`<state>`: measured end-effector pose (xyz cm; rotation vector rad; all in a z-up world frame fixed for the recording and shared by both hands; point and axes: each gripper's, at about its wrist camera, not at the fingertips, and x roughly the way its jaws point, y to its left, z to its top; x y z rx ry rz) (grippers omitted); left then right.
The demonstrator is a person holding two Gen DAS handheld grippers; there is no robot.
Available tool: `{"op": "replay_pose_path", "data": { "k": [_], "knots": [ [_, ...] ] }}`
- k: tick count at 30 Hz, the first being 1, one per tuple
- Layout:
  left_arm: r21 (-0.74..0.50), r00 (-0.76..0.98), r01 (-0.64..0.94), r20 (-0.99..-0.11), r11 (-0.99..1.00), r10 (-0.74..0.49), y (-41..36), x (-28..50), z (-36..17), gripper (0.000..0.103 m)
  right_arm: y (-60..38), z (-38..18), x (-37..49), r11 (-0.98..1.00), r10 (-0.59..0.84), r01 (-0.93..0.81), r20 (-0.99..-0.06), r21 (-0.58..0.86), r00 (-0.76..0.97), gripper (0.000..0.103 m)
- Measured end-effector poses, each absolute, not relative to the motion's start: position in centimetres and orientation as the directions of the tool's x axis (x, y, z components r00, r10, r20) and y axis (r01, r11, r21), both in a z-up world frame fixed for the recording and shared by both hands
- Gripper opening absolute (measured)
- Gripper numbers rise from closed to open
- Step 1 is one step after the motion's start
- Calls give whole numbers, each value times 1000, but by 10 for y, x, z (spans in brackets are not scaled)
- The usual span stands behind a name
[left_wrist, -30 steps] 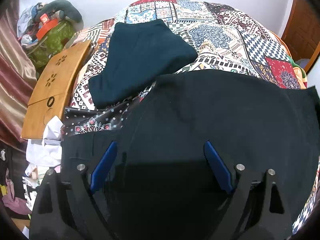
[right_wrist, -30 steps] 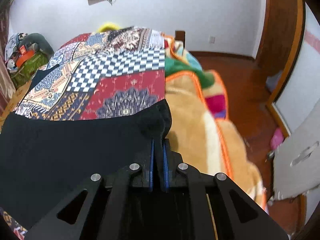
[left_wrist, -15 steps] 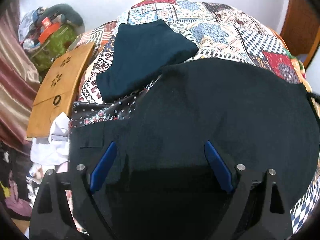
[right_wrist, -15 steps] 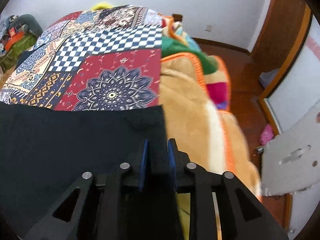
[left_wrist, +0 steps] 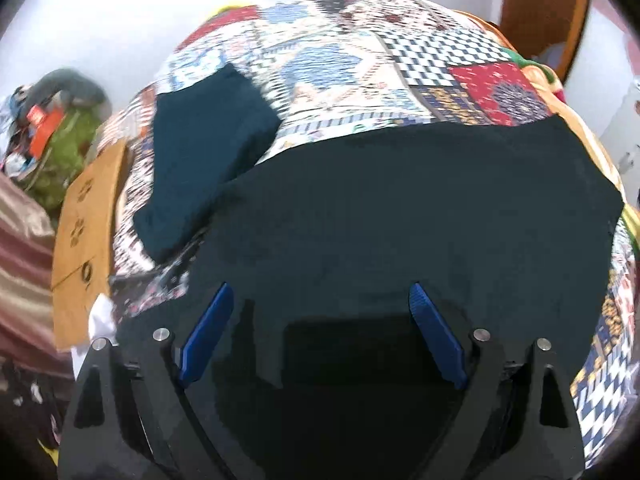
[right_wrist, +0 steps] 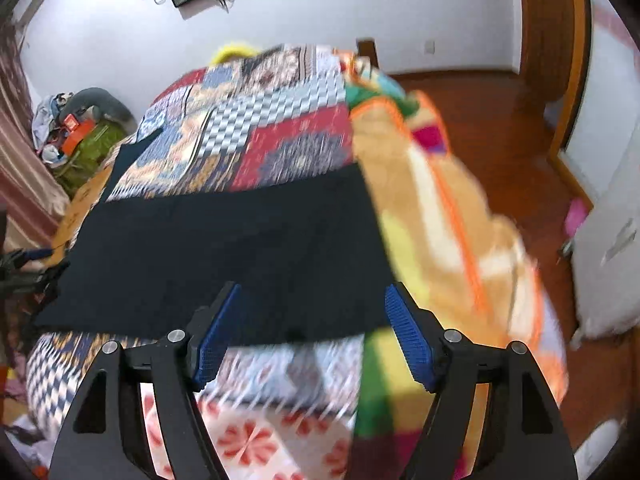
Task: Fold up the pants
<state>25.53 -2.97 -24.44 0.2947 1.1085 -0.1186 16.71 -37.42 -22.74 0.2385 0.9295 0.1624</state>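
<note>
Right gripper (right_wrist: 312,330) off the black pants (right_wrist: 232,256), jaws opening, empty; left gripper (left_wrist: 320,332) spread above. Long axis crosswise ahead.

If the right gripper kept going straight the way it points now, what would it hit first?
Probably the black pants lying flat on the bed, near their right edge. The right gripper is opening, nothing between its jaws. Depth is uncertain.

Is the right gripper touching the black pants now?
Apart. The right wrist view shows the right gripper opening, its blue pads hanging clear of the black pants.
</note>
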Motion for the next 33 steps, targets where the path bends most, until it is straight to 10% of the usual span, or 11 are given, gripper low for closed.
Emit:
{"op": "replay_pose_path", "data": {
  "k": [12,22,33],
  "knots": [
    [44,332,318,-941,947,-68,-90,298,-270,101,-375,-277,170,882,357,53,-736,469,576,70],
    [47,329,374,-940,926,-85,-130,323,-276,102,-402,-277,198,858,279,168,-714,486,642,11],
    [93,513,401,-847,912,-139,-134,288,-209,102,-389,-203,202,904,253,43,-612,426,749,7]
  ]
}}
